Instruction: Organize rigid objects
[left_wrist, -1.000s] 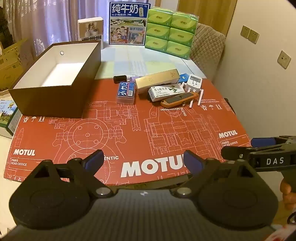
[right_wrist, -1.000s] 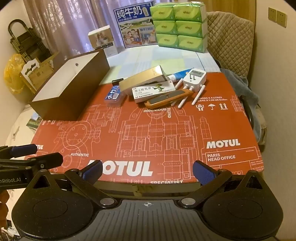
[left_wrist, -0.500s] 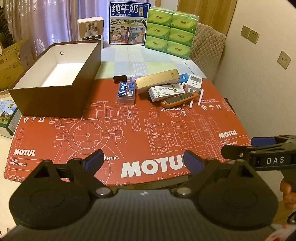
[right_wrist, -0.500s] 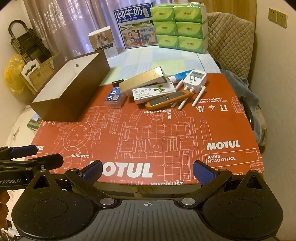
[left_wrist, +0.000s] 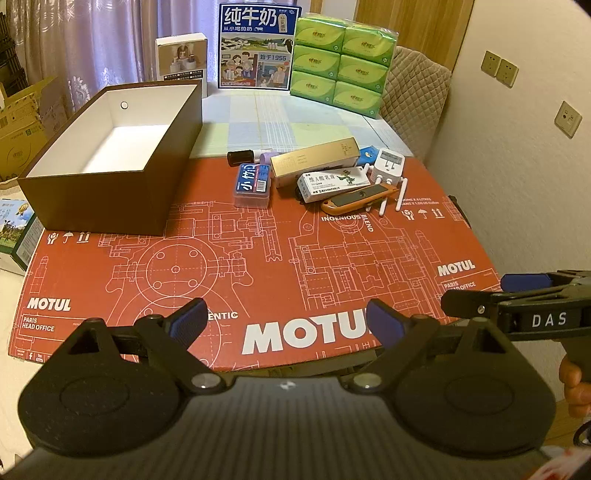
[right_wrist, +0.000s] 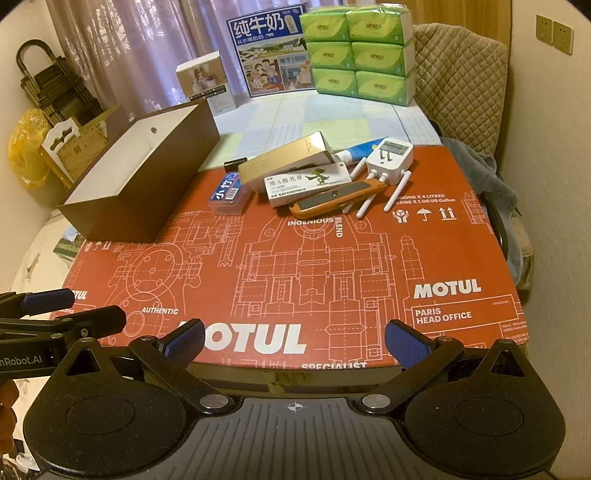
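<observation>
A cluster of small items lies at the far side of the red mat (left_wrist: 280, 266): a gold box (left_wrist: 314, 160), a white medicine box (left_wrist: 334, 182), an orange utility knife (left_wrist: 360, 198), a blue-labelled clear case (left_wrist: 253, 181), a white plug device (left_wrist: 388, 166) and a dark bottle (left_wrist: 240, 158). An open brown box (left_wrist: 110, 162) with a white inside stands at the left. My left gripper (left_wrist: 286, 325) is open and empty at the mat's near edge. My right gripper (right_wrist: 295, 341) is open and empty beside it, to the right.
Green tissue packs (left_wrist: 341, 61), a blue milk carton box (left_wrist: 256, 46) and a small white box (left_wrist: 181, 55) stand at the table's back. A padded chair (right_wrist: 465, 77) is at the far right, with a wall close on the right. Cardboard boxes (left_wrist: 22, 122) sit left.
The right wrist view has shifted slightly closer to the table. The left gripper and the objects have not moved.
</observation>
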